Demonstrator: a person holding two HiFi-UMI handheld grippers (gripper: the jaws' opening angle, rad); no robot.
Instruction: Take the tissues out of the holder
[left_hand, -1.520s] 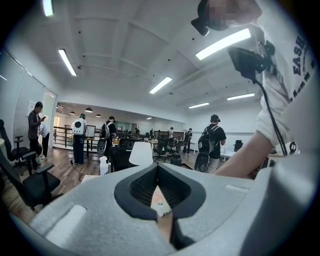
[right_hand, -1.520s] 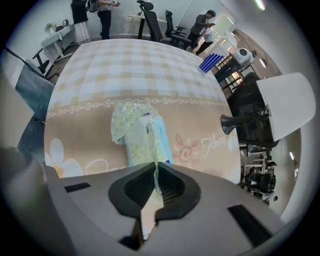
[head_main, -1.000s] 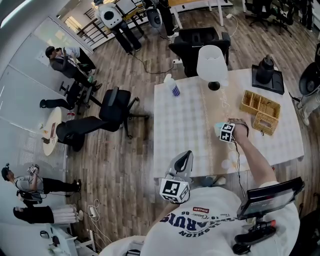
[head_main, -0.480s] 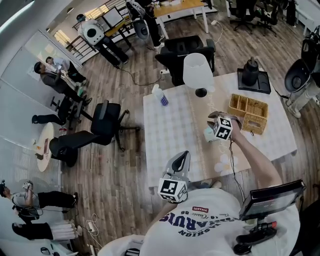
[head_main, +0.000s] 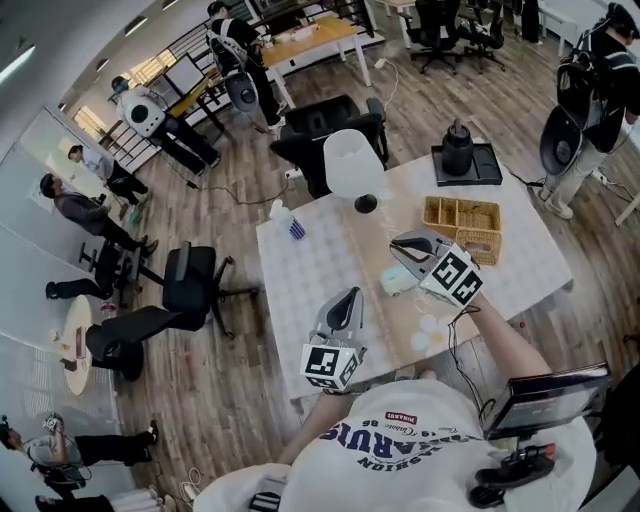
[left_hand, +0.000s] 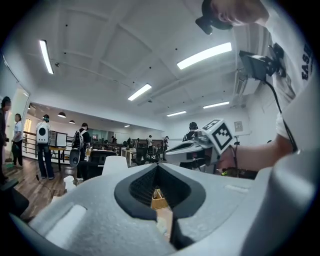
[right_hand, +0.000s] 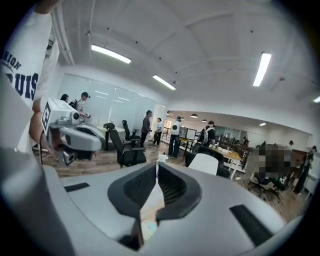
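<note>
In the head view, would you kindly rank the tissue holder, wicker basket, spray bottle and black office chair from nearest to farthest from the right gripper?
Right gripper, jaws just closing, nothing between:
1. tissue holder, just below it
2. wicker basket, to its right
3. spray bottle, well left
4. black office chair, farthest left

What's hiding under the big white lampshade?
Only a round black base shows, standing on the white table. The lampshade covers whatever is above it.

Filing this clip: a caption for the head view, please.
Person at a white table with lamp, baskets, bottle and mint holder.
</note>
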